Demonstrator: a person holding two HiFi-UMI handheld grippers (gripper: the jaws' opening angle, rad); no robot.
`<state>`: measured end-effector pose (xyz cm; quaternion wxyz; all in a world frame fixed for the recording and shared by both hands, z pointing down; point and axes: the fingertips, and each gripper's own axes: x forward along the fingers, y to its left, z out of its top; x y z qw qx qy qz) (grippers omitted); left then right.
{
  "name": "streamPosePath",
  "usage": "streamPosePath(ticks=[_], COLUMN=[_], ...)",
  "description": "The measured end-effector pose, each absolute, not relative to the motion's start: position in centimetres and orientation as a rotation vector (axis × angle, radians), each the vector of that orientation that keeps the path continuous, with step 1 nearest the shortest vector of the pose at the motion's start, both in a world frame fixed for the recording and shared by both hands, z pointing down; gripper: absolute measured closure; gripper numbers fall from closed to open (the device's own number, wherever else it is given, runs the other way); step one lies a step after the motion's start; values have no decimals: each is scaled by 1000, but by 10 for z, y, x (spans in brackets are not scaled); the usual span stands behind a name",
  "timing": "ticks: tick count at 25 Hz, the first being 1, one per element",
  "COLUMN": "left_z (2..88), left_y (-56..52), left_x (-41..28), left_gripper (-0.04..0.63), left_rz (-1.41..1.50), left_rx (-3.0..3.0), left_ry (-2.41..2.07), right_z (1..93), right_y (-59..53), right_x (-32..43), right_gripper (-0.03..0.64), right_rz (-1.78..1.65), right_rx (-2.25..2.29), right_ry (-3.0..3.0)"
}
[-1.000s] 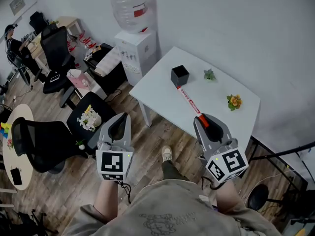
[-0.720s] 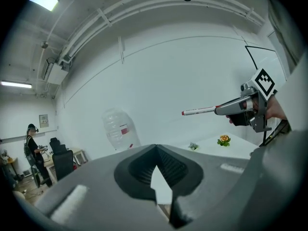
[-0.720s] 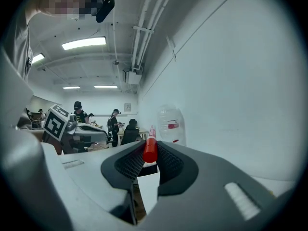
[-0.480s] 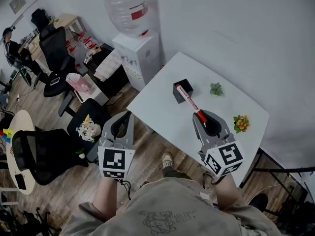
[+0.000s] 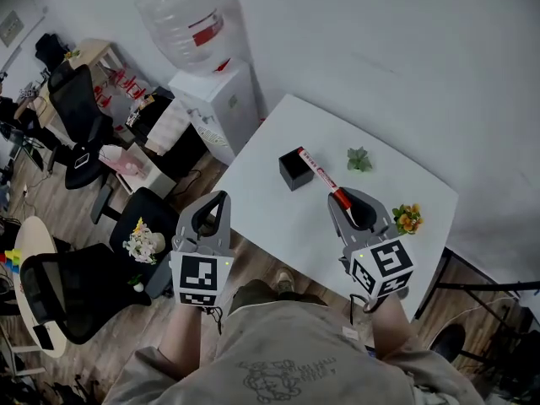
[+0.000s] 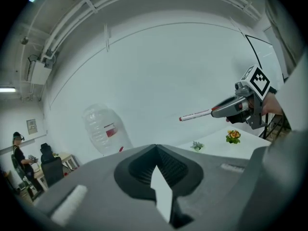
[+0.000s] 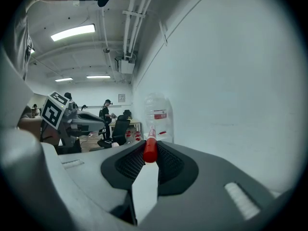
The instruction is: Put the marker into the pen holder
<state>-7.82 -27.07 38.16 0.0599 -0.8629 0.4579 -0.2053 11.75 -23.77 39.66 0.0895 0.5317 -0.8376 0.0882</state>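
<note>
Marker (image 5: pixel 321 178) has come nearer pen holder (image 5: pixel 294 169) than second ago; its white end now overlaps holder's near rim in head view. Whether end is above opening, we cannot tell. Red end clamped in right gripper (image 5: pixel 353 201); marker juts forward, near level, above desk (image 5: pixel 270 205). We judge step as carry-to-insert: tip marker nose-down, centre white end over opening, lower until holder walls guide it, only then release. Risk: long marker knocks light holder over. Left gripper (image 5: pixel 211 209) closed, empty, off desk edge; could steady holder.

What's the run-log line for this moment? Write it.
right tool: shut on marker | marker: not yet in pen holder, end close to it | left tool: shut, empty
</note>
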Motion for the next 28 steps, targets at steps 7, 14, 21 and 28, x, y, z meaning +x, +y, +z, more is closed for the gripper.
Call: streamPosePath(ticks=[7, 14, 21, 28], left_z=[385, 396, 399, 398], left_y=[-291, -322, -369, -416], left_x=[-67, -46, -28, -13], left_gripper=[595, 595, 594, 594], left_rz=[-591, -605, -609, -591], left_rx=[-2707, -2783, -2851, -2897], left_ry=[1345, 1211, 1044, 851], right_z=[411, 416, 419, 414], right_y=[-245, -259, -282, -306], right_x=[132, 148, 155, 150], right_gripper=[520, 520, 520, 520], right_rz=[307, 325, 355, 362], right_rx=[1637, 1757, 1860, 1959], right_ry=[-2432, -2346, -2232, -2112])
